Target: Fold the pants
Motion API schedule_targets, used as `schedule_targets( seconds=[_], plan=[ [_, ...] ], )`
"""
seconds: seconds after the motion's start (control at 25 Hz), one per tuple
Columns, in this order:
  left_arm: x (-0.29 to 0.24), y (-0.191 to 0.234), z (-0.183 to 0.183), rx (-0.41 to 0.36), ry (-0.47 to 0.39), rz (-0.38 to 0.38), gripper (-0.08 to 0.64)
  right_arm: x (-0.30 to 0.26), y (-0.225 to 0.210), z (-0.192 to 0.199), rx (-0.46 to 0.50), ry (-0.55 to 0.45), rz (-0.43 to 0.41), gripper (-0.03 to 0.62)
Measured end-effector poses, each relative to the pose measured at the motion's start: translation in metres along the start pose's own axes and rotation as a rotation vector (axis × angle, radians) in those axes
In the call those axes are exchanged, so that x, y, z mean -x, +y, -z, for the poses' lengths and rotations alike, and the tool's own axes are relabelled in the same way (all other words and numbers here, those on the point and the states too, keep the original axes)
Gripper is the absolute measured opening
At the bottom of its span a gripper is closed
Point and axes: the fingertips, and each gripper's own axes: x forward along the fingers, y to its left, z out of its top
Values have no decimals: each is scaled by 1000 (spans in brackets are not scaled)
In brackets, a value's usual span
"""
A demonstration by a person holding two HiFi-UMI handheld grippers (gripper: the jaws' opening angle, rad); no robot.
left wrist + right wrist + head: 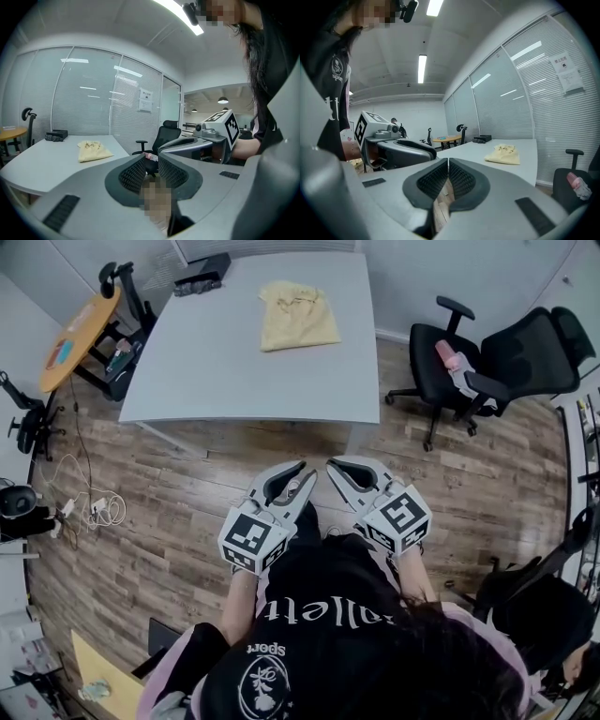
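The pale yellow pants (298, 317) lie in a loose, roughly square heap on the grey table (216, 371), toward its far edge and well apart from the person. They look like thin, soft cloth: light to lift and limp, likely to sag and slide when only 1 corner is raised. I'd judge the waistband corners or the hems the best places to pinch, 1 per claw, so the fabric hangs flat. From here I can't tell which end is the waist.

Both grippers are held close to the person's body over the wood floor, short of the table. The left gripper (302, 476) has its jaws a little apart with nothing between them. The right gripper (339, 468) is clenched, pad against pad, and empty.

There is plenty of bare tabletop in front of and beside the pants for spreading them out. A black case (202, 273) sits at the far left corner, clear of the cloth. A black office chair (450, 362) stands off the table's right side, and cables (84, 507) trail on the floor to the left, so the near edge looks the free approach.
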Motion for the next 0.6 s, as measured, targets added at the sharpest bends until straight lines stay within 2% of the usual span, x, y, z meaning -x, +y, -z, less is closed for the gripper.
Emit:
schedule_targets(
  seconds=[0.6],
  plan=[
    [-1,-8,1,-14,10,30,100,4,-1,3,-1,5,23,26]
  ],
)
